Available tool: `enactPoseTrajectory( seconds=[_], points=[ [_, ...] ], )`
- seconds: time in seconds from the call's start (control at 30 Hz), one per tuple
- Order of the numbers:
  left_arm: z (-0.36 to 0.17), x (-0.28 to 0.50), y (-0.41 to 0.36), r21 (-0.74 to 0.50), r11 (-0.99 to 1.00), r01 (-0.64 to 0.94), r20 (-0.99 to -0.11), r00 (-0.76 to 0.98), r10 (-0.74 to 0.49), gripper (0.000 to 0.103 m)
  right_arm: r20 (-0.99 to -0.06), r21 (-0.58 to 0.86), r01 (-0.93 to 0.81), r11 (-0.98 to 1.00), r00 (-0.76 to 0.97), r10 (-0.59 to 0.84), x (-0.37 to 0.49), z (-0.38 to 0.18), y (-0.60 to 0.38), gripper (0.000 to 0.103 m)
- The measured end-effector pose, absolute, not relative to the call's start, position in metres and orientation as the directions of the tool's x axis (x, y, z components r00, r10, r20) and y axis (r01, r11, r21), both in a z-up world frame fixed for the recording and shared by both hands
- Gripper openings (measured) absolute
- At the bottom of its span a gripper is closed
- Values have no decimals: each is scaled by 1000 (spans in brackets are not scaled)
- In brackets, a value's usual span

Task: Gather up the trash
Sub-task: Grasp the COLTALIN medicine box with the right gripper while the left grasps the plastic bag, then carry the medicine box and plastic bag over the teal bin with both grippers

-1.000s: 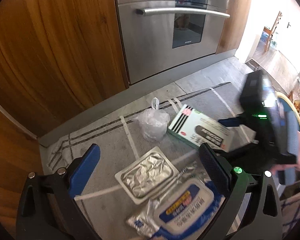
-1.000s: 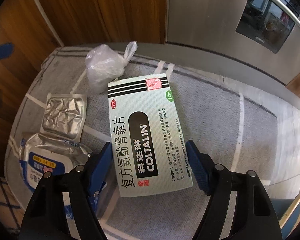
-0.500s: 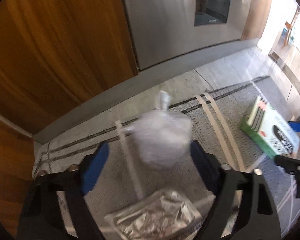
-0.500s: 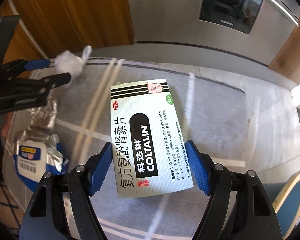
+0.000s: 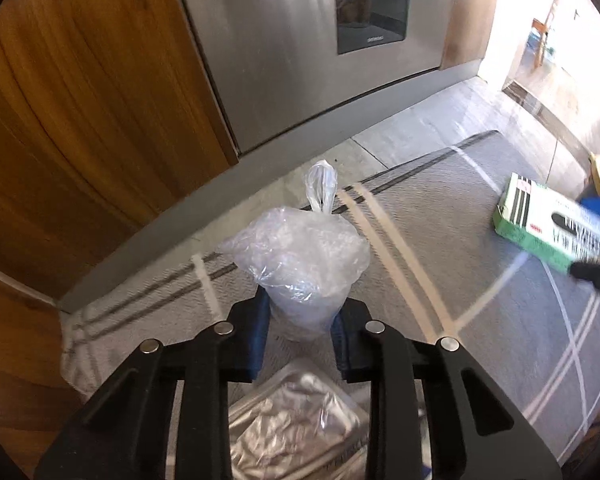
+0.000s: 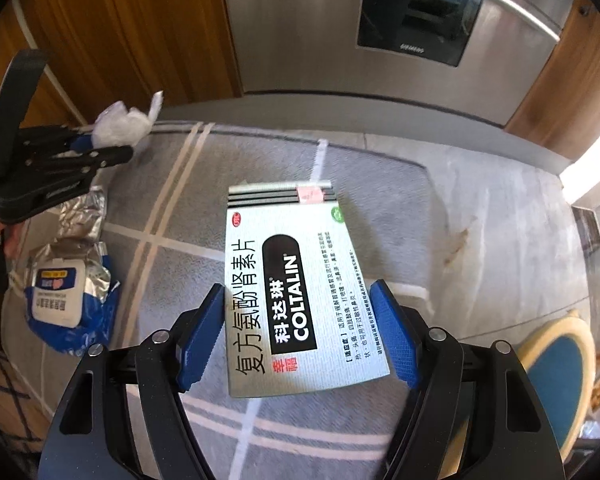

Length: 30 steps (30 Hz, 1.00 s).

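the left gripper (image 5: 300, 334) is clenching the knotted clear plastic bag (image 5: 300, 256) above the grey rug (image 5: 480, 320), in front of the steel oven (image 5: 300, 60). the right gripper (image 6: 300, 332) is gripping the medicine box (image 6: 296, 288) by its sides. a foil tray (image 5: 296, 440) and a wipes pack (image 6: 60, 296) are lying on the rug.

Plastic bag (image 5: 300, 256): small, clear, crumpled, knotted at the top with the tail pointing up; pinched at its lower end between blue pads, far left of the rug.
Medicine box (image 6: 296, 288): flat white-and-green carton printed "COLTALIN", black stripes at its far end; face up, tilted, held by both long edges, mid-rug.
Foil tray (image 5: 296, 428): crumpled silver, lying flat, near left.
Wipes pack (image 6: 66, 300): blue and silver, torn open, white label up, nearest left.
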<state>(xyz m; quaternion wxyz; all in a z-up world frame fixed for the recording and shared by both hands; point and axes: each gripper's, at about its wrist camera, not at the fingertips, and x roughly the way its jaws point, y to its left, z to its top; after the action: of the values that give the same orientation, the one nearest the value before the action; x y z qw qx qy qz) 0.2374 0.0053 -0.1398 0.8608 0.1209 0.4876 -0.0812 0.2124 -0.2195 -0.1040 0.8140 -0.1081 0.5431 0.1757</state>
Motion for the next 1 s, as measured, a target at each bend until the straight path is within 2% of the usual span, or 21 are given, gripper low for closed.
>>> enactPoseTrajectory(
  seconds=[0.27, 0.5, 0.7, 0.87, 1.0],
  points=[
    [-70, 193, -19, 69, 959, 275, -790, 601, -116, 27, -890, -3, -368, 930, 425, 166, 179, -54, -238, 73],
    [-46, 149, -35, 15, 954, 301, -787, 592, -174, 27, -900, -27, -375, 927, 414, 141, 144, -46, -237, 72],
    [-32, 128, -42, -45, 949, 311, -784, 577, -226, 27, -873, -70, -384, 921, 470, 130, 117, -19, -236, 72],
    [-20, 120, -67, 16, 932, 363, -756, 614, -227, 27, -825, -88, -298, 951, 557, 98, 103, 18, -267, 72],
    [-13, 117, -88, 8, 910, 414, -742, 613, -272, 27, -787, -169, -197, 966, 616, -12, 89, 41, -311, 72]
  ],
)
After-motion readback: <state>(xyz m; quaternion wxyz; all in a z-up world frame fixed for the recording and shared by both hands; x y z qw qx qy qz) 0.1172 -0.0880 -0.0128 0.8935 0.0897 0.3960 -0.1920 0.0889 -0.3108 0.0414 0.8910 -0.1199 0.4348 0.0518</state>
